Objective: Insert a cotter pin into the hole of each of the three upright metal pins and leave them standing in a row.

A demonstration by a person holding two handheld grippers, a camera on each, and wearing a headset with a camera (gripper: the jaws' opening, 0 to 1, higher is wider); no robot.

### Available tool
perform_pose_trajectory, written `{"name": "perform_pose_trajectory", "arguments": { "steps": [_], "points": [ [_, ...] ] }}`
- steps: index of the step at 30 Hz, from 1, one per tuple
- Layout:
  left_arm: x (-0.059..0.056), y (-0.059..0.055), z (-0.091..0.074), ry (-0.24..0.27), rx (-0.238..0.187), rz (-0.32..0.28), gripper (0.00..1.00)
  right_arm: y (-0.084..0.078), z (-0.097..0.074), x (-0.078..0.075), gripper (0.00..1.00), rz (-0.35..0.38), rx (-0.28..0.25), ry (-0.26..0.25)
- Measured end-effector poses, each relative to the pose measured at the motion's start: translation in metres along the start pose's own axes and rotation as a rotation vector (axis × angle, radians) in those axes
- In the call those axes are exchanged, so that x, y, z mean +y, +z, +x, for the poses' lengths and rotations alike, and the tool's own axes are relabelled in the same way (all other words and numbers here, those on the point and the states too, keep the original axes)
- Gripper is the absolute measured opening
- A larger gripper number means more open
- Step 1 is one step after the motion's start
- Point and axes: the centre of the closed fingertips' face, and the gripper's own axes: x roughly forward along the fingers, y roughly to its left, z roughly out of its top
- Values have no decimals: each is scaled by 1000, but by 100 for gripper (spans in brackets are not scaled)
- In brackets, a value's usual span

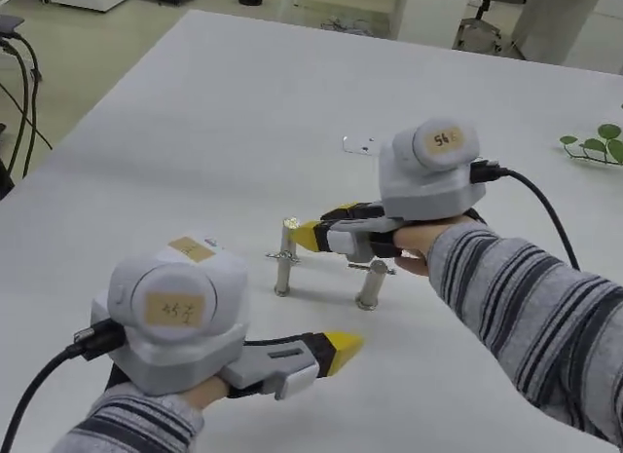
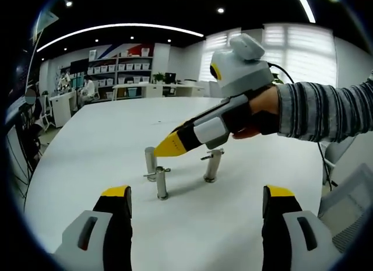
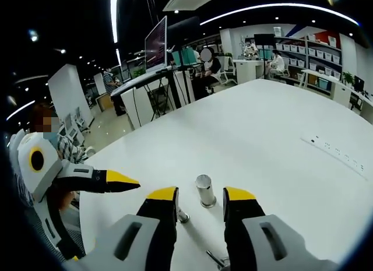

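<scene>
Three upright metal pins stand on the white table (image 1: 195,132). The near-left pin (image 1: 282,273) (image 2: 161,183) and the right pin (image 1: 370,284) (image 2: 212,165) each carry a cotter pin through the top. The third pin (image 1: 290,225) (image 2: 151,162) (image 3: 204,190) stands just beyond the right gripper's (image 1: 302,236) (image 3: 201,195) yellow tips, in line with the narrow gap between its jaws, untouched. The right gripper (image 2: 169,146) reaches in over the row. My left gripper (image 1: 346,344) (image 2: 197,192) hovers near me, jaws wide apart and holding nothing.
A small clear object (image 1: 358,144) lies on the table beyond the right gripper. A green plant (image 1: 594,144) sits at the right edge. A white power strip (image 3: 335,148) lies further along the table. Desks, shelves and seated people stand far behind.
</scene>
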Motion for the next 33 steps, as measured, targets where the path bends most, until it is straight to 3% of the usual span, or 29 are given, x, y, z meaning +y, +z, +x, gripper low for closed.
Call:
{"name": "perform_pose_trajectory", "arguments": {
  "steps": [5,9,14,30,33],
  "points": [
    [1,3,0,3,-6,17,98,0,17,-2,23,4,2,-12],
    [1,6,0,2,-24,-26,99,-3,27,-3,20,-21,26,-27],
    [3,8,0,7,-30,-32,99,-5,34,-5,18,-30,40,-34],
    [4,4,1,9,-5,-26,98,-9,41,-13,10,-35,73,-47],
    [3,4,2,6,-1,-23,98,-7,42,-17,9,-107,77,-52]
  ]
}}
